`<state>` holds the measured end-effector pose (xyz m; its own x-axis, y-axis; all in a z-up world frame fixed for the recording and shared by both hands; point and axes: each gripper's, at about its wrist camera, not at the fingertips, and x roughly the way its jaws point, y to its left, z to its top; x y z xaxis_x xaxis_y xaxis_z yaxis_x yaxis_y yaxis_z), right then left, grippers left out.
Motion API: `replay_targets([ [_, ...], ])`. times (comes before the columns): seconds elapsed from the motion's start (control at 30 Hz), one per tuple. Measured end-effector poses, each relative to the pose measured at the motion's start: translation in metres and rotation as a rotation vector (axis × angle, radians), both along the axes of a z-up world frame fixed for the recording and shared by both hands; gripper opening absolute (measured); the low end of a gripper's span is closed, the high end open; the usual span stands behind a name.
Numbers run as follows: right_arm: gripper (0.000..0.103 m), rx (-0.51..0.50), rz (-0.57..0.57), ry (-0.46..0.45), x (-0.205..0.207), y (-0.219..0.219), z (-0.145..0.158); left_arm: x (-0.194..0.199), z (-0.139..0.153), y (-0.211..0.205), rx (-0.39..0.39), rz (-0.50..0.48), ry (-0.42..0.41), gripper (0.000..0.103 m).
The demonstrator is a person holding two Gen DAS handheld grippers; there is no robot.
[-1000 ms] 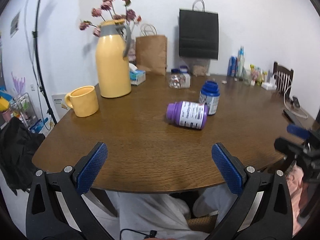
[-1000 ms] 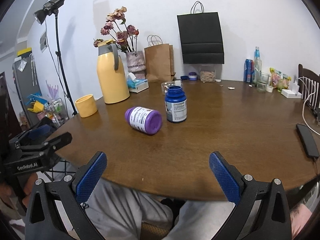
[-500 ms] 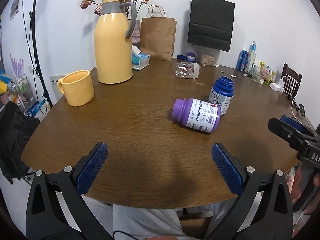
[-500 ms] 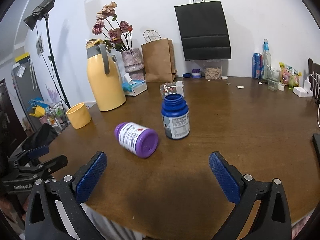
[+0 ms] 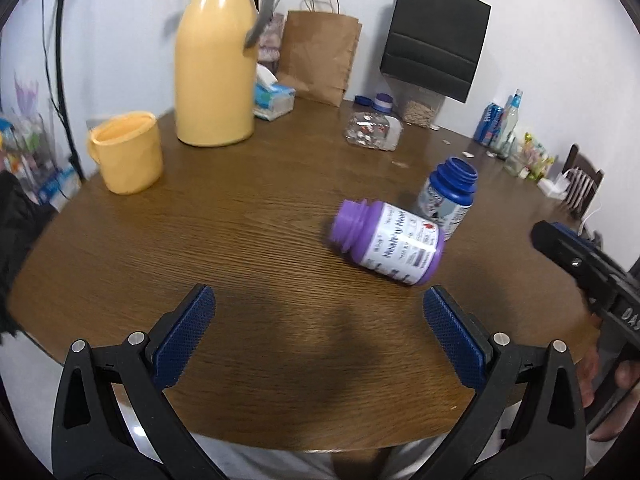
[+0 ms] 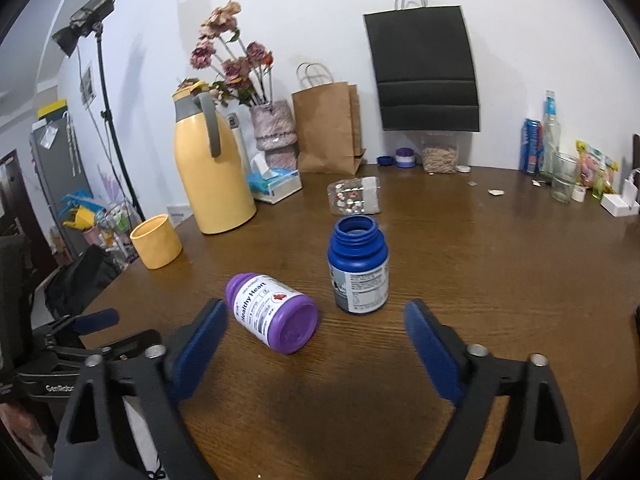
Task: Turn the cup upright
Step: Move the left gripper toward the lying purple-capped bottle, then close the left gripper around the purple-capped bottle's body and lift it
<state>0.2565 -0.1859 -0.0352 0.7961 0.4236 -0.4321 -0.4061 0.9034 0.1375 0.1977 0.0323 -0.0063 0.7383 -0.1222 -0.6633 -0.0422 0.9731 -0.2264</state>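
Purple bottle (image 6: 272, 314) lies on its side on the tabletop (image 6: 480, 280), label up, base toward the right gripper (image 6: 316, 336). Blue bottle (image 6: 358, 266) stands upright just beside it, uncapped. Right fingers spread wide, empty, low over the tabletop before the purple bottle. Left gripper (image 5: 318, 320) likewise wide open, empty. Yellow cup (image 5: 126, 152) upright, well apart at left.

Both wrist views low, close over table (image 5: 240, 240), sharing purple bottle (image 6: 272, 316)
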Motion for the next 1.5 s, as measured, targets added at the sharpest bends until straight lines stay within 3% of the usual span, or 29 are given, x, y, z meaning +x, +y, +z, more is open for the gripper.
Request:
replay_targets([
  [0.23, 0.052, -0.017, 0.059, 0.055, 0.032, 0.017, -0.002, 0.031, -0.012, -0.011, -0.116, -0.018, 0.064, 0.1],
  [0.4, 0.048, -0.024, 0.086, 0.124, 0.059, 0.026, -0.023, 0.054, -0.026, -0.023, -0.204, -0.061, 0.133, 0.087],
  [0.53, 0.047, 0.046, 0.115, 0.189, 0.073, 0.021, -0.037, 0.065, -0.035, -0.022, -0.251, -0.081, 0.165, 0.082],
  [0.77, 0.047, 0.08, 0.173, 0.201, 0.083, 0.029, -0.05, 0.069, -0.039, -0.008, -0.274, -0.084, 0.153, 0.082],
  [0.93, 0.048, 0.083, 0.239, 0.236, 0.08, 0.051, -0.061, 0.077, -0.049, 0.016, -0.401, -0.066, 0.195, 0.082],
  [1.1, 0.048, 0.129, 0.23, 0.299, 0.081, 0.057, -0.072, 0.083, -0.06, 0.032, -0.463, -0.039, 0.232, 0.083],
  [1.2, 0.062, 0.158, 0.269, 0.352, 0.079, 0.062, -0.081, 0.089, -0.061, 0.039, -0.472, -0.033, 0.246, 0.083],
  [1.37, 0.066, 0.16, 0.318, 0.304, 0.057, 0.062, -0.078, 0.097, -0.063, 0.033, -0.503, -0.046, 0.288, 0.084],
  [1.5, 0.071, 0.143, 0.29, 0.255, 0.047, 0.049, -0.07, 0.104, -0.063, 0.018, -0.516, -0.036, 0.308, 0.094],
])
